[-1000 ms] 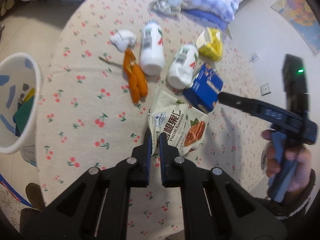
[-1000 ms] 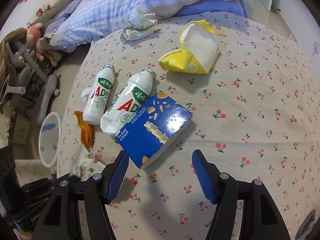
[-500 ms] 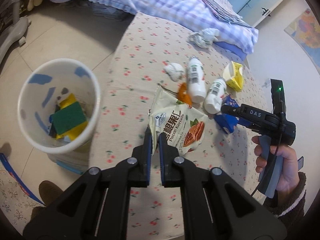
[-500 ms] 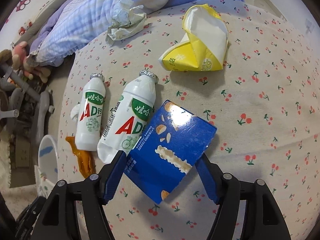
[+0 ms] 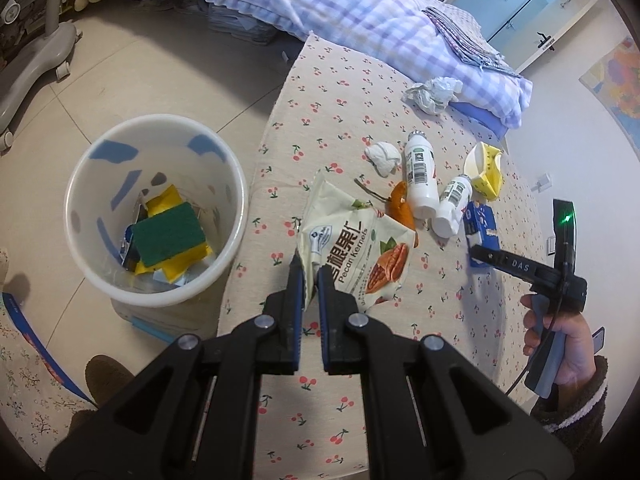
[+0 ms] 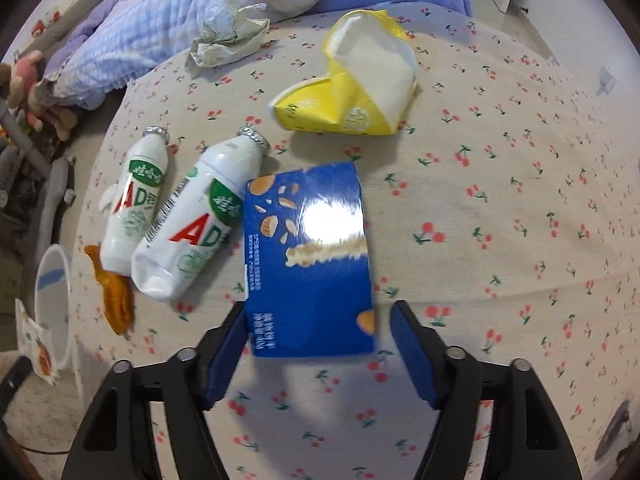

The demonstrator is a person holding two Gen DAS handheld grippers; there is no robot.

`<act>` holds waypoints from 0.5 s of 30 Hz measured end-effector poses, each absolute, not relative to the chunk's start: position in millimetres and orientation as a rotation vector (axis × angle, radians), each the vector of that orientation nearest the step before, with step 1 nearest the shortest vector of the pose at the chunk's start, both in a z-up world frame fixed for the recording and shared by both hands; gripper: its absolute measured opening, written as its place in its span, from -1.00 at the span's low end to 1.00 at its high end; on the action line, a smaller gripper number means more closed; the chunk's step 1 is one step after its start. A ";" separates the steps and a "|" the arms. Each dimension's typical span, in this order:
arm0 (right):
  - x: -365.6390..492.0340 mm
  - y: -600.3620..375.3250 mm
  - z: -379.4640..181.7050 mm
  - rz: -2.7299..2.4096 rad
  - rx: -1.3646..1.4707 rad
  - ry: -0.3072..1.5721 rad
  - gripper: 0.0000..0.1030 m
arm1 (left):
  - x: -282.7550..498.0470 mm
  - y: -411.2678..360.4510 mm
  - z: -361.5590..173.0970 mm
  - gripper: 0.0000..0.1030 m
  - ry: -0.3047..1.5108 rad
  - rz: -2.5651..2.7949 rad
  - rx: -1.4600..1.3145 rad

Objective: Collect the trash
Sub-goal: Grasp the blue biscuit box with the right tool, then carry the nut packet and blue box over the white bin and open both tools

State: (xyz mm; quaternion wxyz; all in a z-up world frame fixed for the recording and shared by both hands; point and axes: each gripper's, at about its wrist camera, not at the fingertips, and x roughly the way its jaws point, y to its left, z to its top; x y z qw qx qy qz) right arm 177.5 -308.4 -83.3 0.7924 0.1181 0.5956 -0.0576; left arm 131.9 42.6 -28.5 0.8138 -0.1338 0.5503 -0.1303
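Observation:
My left gripper (image 5: 309,276) is shut on the corner of a cream pecan kernels bag (image 5: 352,248) and holds it lifted above the table's left edge, to the right of the white bin (image 5: 96,264). My right gripper (image 6: 318,316) is open with its jaws on either side of the near end of a blue carton (image 6: 308,256), which lies flat on the table. The blue carton (image 5: 482,226) and the right gripper (image 5: 476,250) also show in the left wrist view.
The bin on the floor holds a green and yellow sponge (image 5: 170,234). On the cherry-print table (image 6: 500,200) lie two white AD bottles (image 6: 196,228), orange peel (image 6: 116,300), a yellow carton (image 6: 352,92), crumpled paper (image 6: 224,36) and a white tissue (image 5: 383,157). A bed with checked bedding (image 5: 360,12) stands behind.
My left gripper has lifted the pecan bag off the table and carried it left towards the bin. My right gripper has moved forward so its open jaws now straddle the blue carton.

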 end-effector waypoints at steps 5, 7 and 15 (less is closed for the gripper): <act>169.0 -317.2 -73.5 -0.101 0.269 1.247 0.18 | 134.3 52.9 -27.6 -0.84 1.166 -0.256 -0.304; 163.1 -318.4 -66.0 -0.086 0.274 1.229 0.18 | 135.4 58.1 -26.4 -0.84 1.159 -0.244 -0.315; 145.9 -299.8 -24.8 0.012 0.276 1.140 0.18 | 141.0 86.1 -27.8 -0.84 1.137 -0.183 -0.341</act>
